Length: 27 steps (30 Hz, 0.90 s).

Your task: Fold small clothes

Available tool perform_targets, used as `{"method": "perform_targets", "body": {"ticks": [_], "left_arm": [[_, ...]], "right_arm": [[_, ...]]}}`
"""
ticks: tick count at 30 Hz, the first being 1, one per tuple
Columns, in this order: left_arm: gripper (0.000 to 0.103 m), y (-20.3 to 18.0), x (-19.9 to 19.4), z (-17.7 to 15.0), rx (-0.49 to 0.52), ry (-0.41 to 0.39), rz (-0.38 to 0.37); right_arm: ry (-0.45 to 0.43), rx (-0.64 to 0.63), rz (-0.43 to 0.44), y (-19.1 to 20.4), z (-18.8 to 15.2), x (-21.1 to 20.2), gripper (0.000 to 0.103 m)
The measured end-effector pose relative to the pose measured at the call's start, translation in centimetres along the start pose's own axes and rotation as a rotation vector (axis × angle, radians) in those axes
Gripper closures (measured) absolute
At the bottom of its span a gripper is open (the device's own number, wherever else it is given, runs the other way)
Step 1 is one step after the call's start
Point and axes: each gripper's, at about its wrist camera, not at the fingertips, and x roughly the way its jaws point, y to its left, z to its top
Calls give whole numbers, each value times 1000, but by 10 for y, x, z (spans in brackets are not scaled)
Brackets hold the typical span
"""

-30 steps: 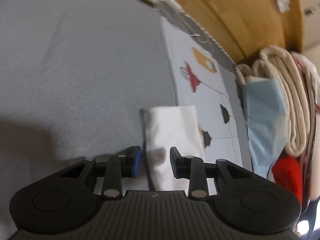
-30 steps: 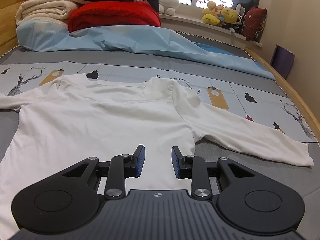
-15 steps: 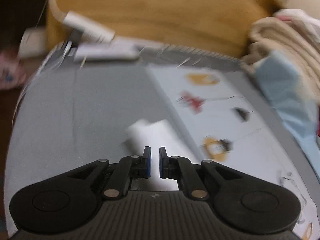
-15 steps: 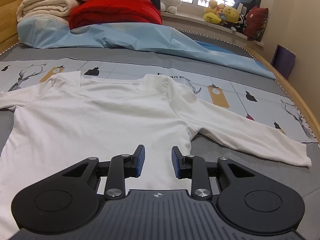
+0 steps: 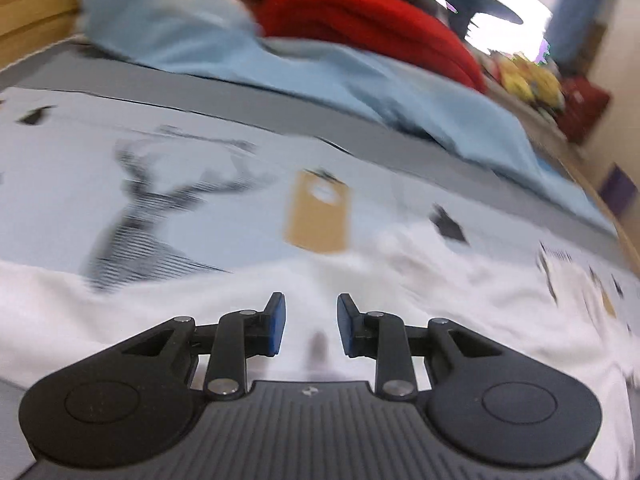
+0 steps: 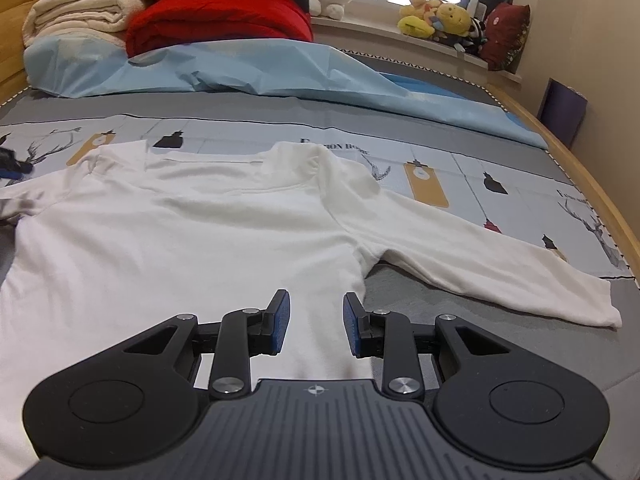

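Here, a grey bed [image 6: 500, 300] fills the right wrist view, a printed sheet [image 6: 280, 136] across its middle and a white long-sleeved shirt [image 6: 180, 232] spread flat over it, centre frame, one sleeve reaching lower right. At upper left sit a blue cover [image 6: 240, 68], red blanket [image 6: 216, 24] and cream towels [image 6: 76, 16]; plush toys [image 6: 436, 20] line the sill at upper right. The right gripper [image 6: 316, 322] hovers above the shirt's hem, jaws narrowly apart, empty. The left gripper [image 5: 310, 328], in its blurred view, is opening over the shirt, nothing between its pads.
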Motion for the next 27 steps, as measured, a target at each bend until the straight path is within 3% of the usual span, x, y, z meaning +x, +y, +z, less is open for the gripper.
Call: {"method": "perform_targets", "body": {"ticks": [6, 9, 12, 17, 21, 25, 27], "left_arm": [[72, -53, 45, -8, 32, 48, -34], [76, -75, 73, -8, 93, 71, 38], [76, -84, 89, -6, 146, 5, 72], [78, -76, 104, 22, 25, 15, 53], [76, -87, 80, 22, 27, 56, 64], [76, -93, 16, 8, 59, 85, -7], [76, -93, -20, -3, 66, 101, -8]], "right_arm": [[6, 107, 5, -19, 9, 36, 73], [53, 119, 10, -22, 7, 45, 73], [30, 130, 20, -34, 9, 39, 73], [67, 199, -8, -58, 2, 38, 73], [77, 235, -3, -68, -1, 35, 73], [58, 254, 12, -73, 0, 24, 73], [52, 272, 23, -75, -1, 17, 73]]}}
